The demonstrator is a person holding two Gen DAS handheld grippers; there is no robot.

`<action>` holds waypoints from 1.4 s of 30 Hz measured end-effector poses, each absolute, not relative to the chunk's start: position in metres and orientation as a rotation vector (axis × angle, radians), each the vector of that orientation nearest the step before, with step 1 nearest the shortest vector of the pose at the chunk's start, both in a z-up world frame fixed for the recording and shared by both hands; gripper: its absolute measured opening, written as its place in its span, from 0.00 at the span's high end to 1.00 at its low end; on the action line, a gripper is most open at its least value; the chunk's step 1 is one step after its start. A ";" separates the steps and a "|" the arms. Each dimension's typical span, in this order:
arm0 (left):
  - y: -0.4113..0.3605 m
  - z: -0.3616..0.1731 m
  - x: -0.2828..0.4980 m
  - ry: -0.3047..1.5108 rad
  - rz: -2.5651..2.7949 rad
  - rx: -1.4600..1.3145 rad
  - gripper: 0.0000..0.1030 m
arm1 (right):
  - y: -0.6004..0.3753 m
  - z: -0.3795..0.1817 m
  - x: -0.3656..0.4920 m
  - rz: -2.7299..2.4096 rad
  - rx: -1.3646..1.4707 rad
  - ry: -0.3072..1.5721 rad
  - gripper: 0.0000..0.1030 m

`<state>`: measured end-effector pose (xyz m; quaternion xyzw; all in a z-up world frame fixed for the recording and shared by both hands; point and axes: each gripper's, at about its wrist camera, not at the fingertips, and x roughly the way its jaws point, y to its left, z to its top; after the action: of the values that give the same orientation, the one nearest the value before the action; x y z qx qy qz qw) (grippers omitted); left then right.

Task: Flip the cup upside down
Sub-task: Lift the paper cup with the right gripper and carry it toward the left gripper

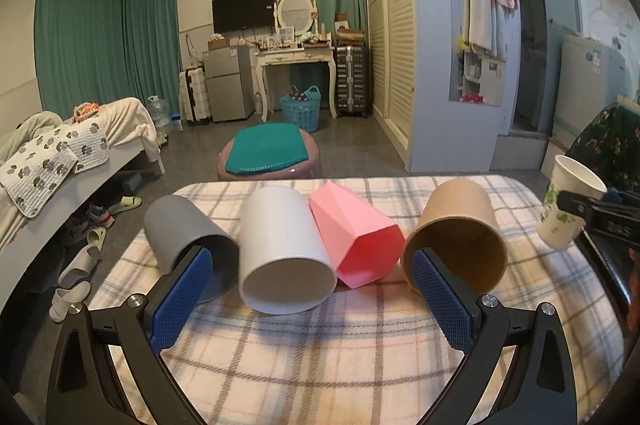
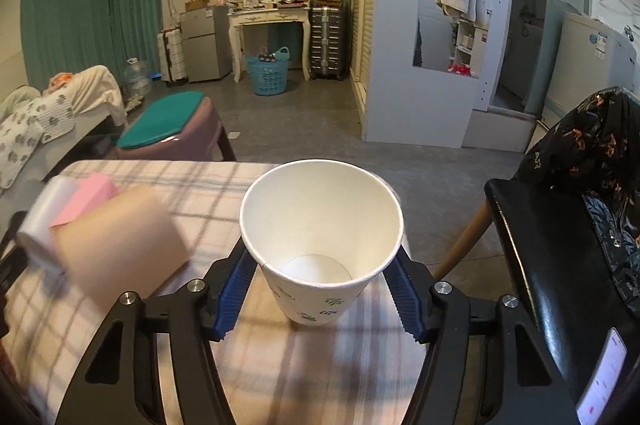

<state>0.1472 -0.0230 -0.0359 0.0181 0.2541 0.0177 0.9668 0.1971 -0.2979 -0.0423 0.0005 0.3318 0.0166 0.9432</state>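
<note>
Right tongs clamp a white paper cup with green leaf prints, its mouth tilted up toward the camera, apparently raised off the checked cloth. Left tongs hang spread apart before four cups lying on their sides: grey, white, pink, brown.
</note>
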 end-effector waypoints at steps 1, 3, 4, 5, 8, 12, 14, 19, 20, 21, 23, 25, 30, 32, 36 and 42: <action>-0.021 -0.034 0.143 0.507 0.037 0.033 0.00 | -0.295 -0.037 0.188 0.045 0.000 0.674 0.39; -0.013 -0.029 0.131 0.493 0.037 0.018 0.00 | -0.281 -0.024 0.162 0.081 -0.015 0.671 0.39; -0.010 -0.028 0.126 0.488 0.038 0.014 0.00 | -0.273 -0.020 0.151 0.099 -0.024 0.672 0.39; -0.006 -0.027 0.120 0.482 0.040 0.008 0.00 | -0.261 -0.015 0.137 0.125 -0.039 0.675 0.39; 0.009 -0.026 0.104 0.474 0.052 -0.012 0.00 | -0.227 -0.011 0.098 0.202 -0.058 0.697 0.39; 0.030 -0.029 0.082 0.469 0.088 -0.029 0.00 | -0.175 -0.019 0.057 0.320 -0.082 0.754 0.39; 0.039 -0.033 0.073 0.478 0.097 -0.038 0.00 | -0.150 -0.024 0.044 0.366 -0.076 0.781 0.39; 0.065 -0.047 0.064 0.508 0.140 -0.062 0.00 | -0.125 -0.051 0.050 0.416 0.069 0.911 0.39; 0.068 -0.050 0.064 0.511 0.147 -0.066 0.00 | -0.120 -0.056 0.054 0.404 0.058 0.923 0.39; 0.071 -0.051 0.064 0.515 0.152 -0.070 0.00 | -0.117 -0.059 0.056 0.401 0.058 0.929 0.38; 0.077 -0.054 0.065 0.524 0.161 -0.083 0.00 | -0.113 -0.059 0.063 0.397 0.068 0.923 0.39; 0.080 -0.057 0.069 0.537 0.158 -0.094 0.00 | -0.116 -0.059 0.074 0.393 0.099 0.933 0.39; 0.079 -0.064 0.076 0.552 0.139 -0.082 0.00 | -0.118 -0.068 0.110 0.353 0.123 0.940 0.38; 0.079 -0.067 0.078 0.563 0.134 -0.081 0.00 | -0.118 -0.075 0.117 0.343 0.133 0.945 0.38; 0.080 -0.072 0.083 0.580 0.138 -0.082 0.00 | -0.115 -0.081 0.121 0.344 0.127 0.940 0.37; 0.081 -0.068 0.080 0.584 0.142 -0.083 0.00 | -0.120 -0.078 0.116 0.342 0.129 0.897 0.14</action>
<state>0.0803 0.0806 -0.0679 -0.0409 0.2877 0.0701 0.9543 0.1157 -0.1201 -0.0781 0.0619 0.4313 0.1642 0.8850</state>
